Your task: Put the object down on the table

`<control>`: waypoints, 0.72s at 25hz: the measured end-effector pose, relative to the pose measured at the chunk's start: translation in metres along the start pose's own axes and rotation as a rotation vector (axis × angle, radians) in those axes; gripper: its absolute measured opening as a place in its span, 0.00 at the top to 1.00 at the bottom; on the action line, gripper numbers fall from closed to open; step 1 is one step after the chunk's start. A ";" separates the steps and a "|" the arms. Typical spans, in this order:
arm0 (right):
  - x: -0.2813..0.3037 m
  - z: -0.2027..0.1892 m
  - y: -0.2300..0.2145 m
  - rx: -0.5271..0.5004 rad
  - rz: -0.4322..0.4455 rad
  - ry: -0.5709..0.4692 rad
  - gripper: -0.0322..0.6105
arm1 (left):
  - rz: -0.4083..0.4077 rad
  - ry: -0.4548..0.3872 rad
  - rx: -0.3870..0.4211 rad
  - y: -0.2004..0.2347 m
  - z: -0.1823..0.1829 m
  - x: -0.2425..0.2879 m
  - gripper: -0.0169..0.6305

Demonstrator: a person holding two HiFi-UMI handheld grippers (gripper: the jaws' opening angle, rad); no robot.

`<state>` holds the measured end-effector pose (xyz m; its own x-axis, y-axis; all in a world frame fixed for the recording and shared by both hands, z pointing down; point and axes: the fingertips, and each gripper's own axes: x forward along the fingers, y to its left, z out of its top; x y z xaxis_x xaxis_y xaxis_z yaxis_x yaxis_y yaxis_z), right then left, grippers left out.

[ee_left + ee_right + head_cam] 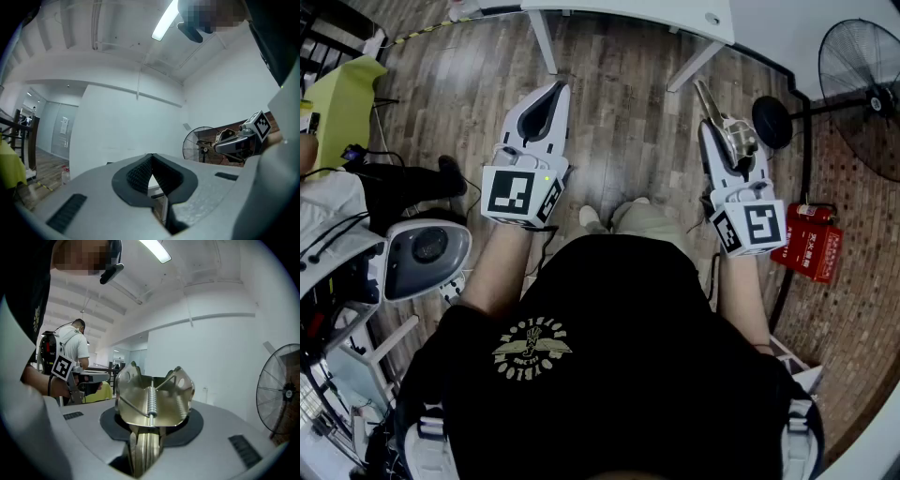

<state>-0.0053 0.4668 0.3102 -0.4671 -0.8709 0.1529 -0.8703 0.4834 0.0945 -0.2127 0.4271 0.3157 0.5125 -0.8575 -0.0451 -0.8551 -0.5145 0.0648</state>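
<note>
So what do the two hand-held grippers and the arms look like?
The left hand-held gripper and the right hand-held gripper have tapered white-grey shells with black pads. Each carries a white cube with black square markers: left cube, right cube. Forearms bare; black short-sleeved T-shirt with a pale emblem.

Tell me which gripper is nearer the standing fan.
Right. The right gripper, shut on a metal clip, sits close beside the fan; the left gripper is across the person's body from it.
</note>
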 end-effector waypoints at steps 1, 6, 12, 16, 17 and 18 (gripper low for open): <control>0.006 0.000 0.004 0.002 0.005 0.004 0.80 | 0.004 0.005 -0.003 0.006 -0.001 0.001 0.96; 0.036 0.000 -0.010 0.026 0.026 0.021 0.80 | 0.001 0.038 0.008 0.020 -0.004 0.029 0.96; 0.047 -0.009 -0.014 0.037 0.043 -0.012 0.79 | 0.018 0.027 0.030 0.022 -0.012 0.034 0.96; 0.038 -0.013 -0.016 0.037 0.049 -0.032 0.79 | 0.039 0.044 0.025 0.018 -0.020 0.027 0.96; 0.038 -0.012 -0.017 0.042 0.051 -0.033 0.79 | 0.042 0.047 0.022 0.019 -0.018 0.028 0.96; 0.037 -0.011 -0.020 0.048 0.052 -0.031 0.79 | 0.043 0.050 0.019 0.019 -0.017 0.030 0.96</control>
<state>-0.0036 0.4255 0.3246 -0.5155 -0.8476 0.1259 -0.8510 0.5236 0.0400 -0.2125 0.3916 0.3321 0.4782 -0.8782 0.0067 -0.8775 -0.4774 0.0462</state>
